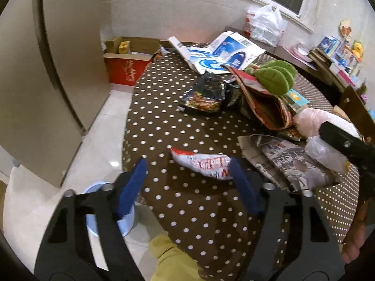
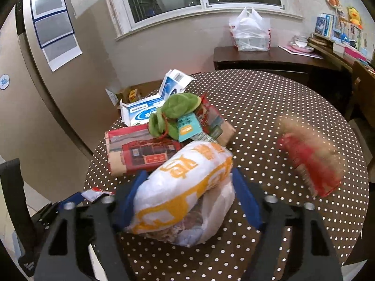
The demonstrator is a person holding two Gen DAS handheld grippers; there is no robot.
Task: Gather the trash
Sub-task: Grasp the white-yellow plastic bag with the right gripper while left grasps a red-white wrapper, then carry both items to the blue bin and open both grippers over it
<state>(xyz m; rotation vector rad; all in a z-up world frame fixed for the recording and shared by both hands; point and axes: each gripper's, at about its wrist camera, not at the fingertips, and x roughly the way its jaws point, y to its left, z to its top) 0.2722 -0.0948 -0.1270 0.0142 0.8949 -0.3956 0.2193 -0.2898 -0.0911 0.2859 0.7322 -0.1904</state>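
My left gripper (image 1: 188, 166) is open above the polka-dot table (image 1: 187, 210). A crumpled red-and-white snack wrapper (image 1: 204, 164) lies just ahead, between the blue fingertips (image 1: 133, 182). My right gripper (image 2: 187, 178) holds a bulging white bag with orange print (image 2: 182, 192) between its blue fingers (image 2: 246, 201), above the table (image 2: 269, 121). A blurred red-and-tan object (image 2: 309, 159) is at the right, in motion. The right gripper's black body (image 1: 346, 145) and its bag (image 1: 325, 121) show at the left view's right edge.
A dark snack bag (image 1: 206, 96), folded newspaper (image 1: 288, 161), a red paper bag (image 2: 145, 149) with a green plush (image 2: 175, 110) and a flattened blue-white carton (image 1: 225, 51) lie on the table. Cardboard boxes (image 1: 126, 63) and a light blue bin (image 1: 93, 194) stand on the floor at left.
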